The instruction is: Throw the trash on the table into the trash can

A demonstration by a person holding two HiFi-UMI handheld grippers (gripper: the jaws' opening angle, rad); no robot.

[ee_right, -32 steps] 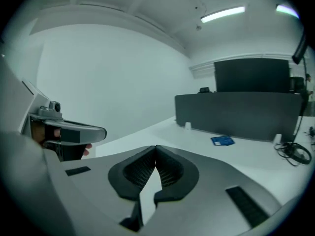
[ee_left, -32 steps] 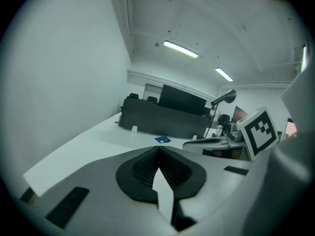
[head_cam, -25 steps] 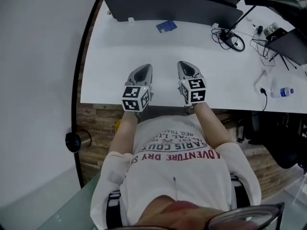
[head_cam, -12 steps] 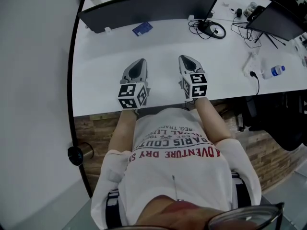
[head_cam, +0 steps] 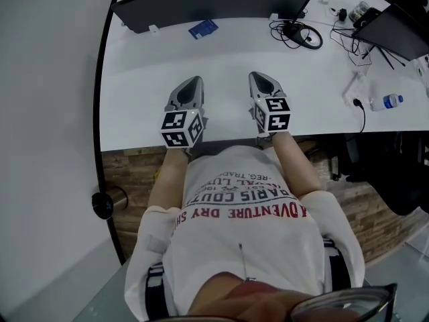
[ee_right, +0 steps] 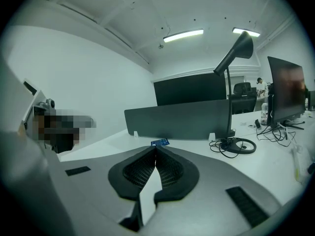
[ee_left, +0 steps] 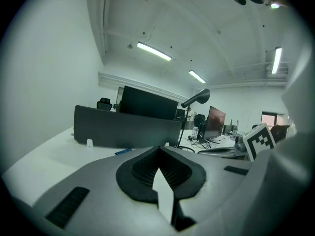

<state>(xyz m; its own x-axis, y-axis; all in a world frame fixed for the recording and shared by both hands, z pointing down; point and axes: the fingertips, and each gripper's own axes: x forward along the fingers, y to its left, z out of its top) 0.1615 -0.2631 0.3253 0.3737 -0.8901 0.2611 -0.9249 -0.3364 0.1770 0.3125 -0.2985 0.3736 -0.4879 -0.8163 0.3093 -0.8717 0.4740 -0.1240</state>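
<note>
Left gripper (head_cam: 193,82): jaws pressed together, nothing between them, low over the white table (head_cam: 141,86). Right gripper (head_cam: 259,79): likewise closed and empty, beside it. Small blue packet (head_cam: 203,29): flat on the table, well ahead of both, near the dark divider (head_cam: 201,5).

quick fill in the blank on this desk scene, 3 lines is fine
1. The left gripper and the right gripper both have their jaws ____, with nothing between them.
2. The small flat item lying in front of the dark divider is ____ in colour.
3. In the head view, the water bottle lies toward the ____ end of the table.

Missing words: shut; blue; right
</note>
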